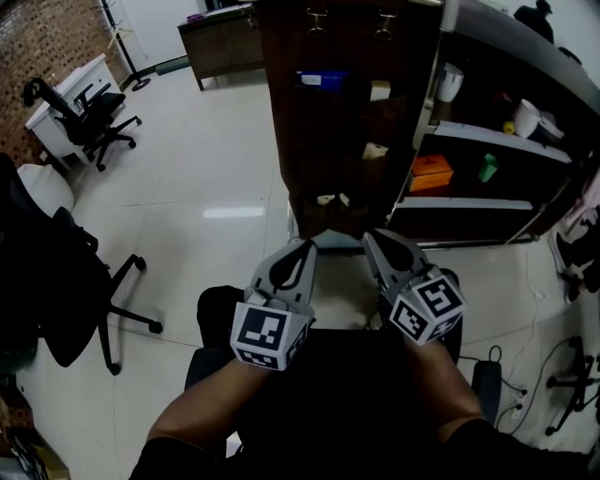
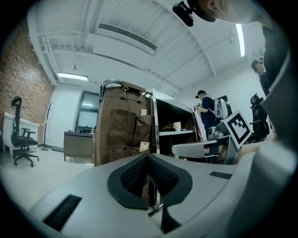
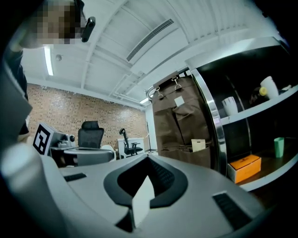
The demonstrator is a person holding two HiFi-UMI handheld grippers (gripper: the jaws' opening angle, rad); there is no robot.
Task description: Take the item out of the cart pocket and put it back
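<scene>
Brown fabric, a pocket panel (image 1: 337,131), is being hung by clips (image 1: 317,19) on the side of the cart (image 1: 497,136), and several small things are being carried in its pockets. A cream card (image 3: 198,145) is being shown best in the right gripper view. It is standing upright in a lower pocket with its top edge pointing up out of the pocket mouth. Its lower part is being covered by the fabric, so its long axis cannot be judged. A blue item (image 1: 321,80) is being carried in an upper pocket, its long axis lying level across the panel. Which of these is the task's own thing cannot be told.

The left gripper (image 1: 308,243) and the right gripper (image 1: 369,236) are being held side by side close to the person's body. Both are being pointed forward at the foot of the panel, well apart from every pocket. The left gripper's fingers (image 2: 132,176) are being pressed shut on each other, gripping nothing. The right gripper's fingers (image 3: 165,174) are likewise being held together, and a pale wedge is being seen beneath their tips — what it is cannot be told.

An orange box (image 1: 431,172) and a green cup (image 1: 487,169) are being carried on the cart's shelves.
</scene>
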